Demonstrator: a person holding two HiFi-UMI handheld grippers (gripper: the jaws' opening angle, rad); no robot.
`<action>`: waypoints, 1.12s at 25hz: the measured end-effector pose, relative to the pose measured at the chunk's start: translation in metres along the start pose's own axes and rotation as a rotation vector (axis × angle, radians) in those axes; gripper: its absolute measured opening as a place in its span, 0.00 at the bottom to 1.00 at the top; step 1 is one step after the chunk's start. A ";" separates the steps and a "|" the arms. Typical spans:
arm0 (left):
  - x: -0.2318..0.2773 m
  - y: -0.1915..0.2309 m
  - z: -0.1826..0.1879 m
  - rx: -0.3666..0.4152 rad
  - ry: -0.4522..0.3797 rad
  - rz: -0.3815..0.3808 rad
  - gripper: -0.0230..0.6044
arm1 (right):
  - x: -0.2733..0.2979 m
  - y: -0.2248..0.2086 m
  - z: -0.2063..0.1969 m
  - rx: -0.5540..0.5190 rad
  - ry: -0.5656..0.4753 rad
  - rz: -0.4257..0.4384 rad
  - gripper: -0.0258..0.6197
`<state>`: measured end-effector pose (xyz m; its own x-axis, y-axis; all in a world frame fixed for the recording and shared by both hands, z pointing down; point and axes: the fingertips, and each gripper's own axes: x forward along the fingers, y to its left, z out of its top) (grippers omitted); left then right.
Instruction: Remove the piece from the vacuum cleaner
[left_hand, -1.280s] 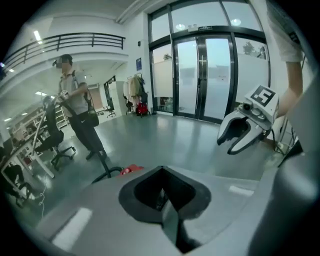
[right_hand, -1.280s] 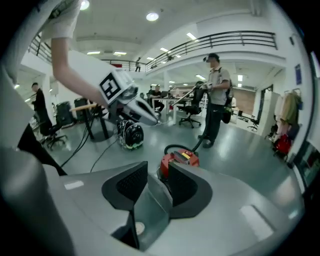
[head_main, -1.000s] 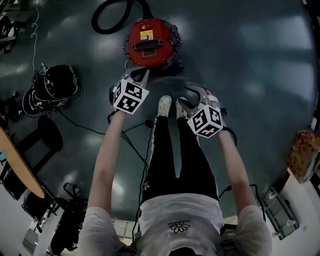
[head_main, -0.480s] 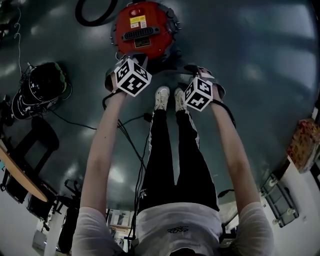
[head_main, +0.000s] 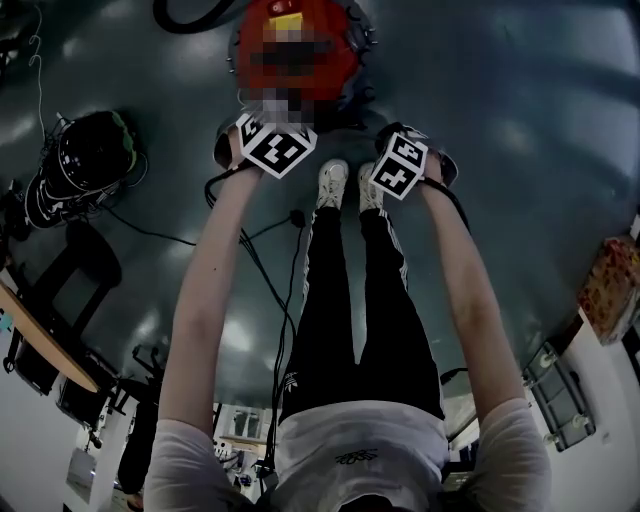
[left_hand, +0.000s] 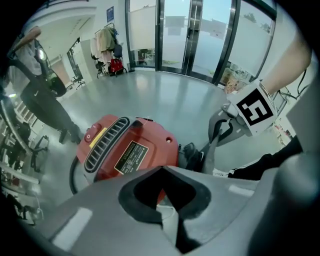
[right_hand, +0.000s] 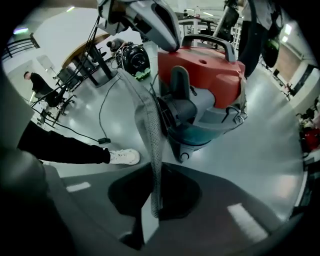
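Vacuum cleaner (right_hand: 200, 75); strap (right_hand: 150, 135) in right gripper (right_hand: 152, 210)

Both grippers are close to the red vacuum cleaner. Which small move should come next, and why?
I would probably open the right gripper first. Its jaws are together with nothing between them, short of the vacuum cleaner. The left gripper, over the red top, looks shut and empty too, so nothing can be grasped yet.

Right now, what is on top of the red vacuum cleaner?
The vacuum cleaner carries on its red top a black vent grille, a label and a round button; a carry handle arches over it. The left gripper covers its near edge.
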<state>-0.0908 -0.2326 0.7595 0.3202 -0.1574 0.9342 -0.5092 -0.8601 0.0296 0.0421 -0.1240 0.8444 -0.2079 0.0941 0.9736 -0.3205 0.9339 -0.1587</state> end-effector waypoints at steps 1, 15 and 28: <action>0.000 0.000 0.000 -0.003 0.000 0.001 0.04 | 0.001 0.006 -0.001 -0.016 0.003 0.007 0.10; 0.004 0.000 -0.001 -0.022 0.047 0.017 0.04 | 0.001 0.043 0.004 -0.070 -0.016 -0.030 0.09; 0.003 0.000 -0.002 -0.020 0.063 0.017 0.04 | -0.003 0.055 0.007 -0.113 -0.006 -0.003 0.09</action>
<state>-0.0917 -0.2324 0.7634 0.2605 -0.1402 0.9552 -0.5299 -0.8478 0.0200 0.0182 -0.0751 0.8316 -0.2124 0.0897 0.9731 -0.2151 0.9671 -0.1361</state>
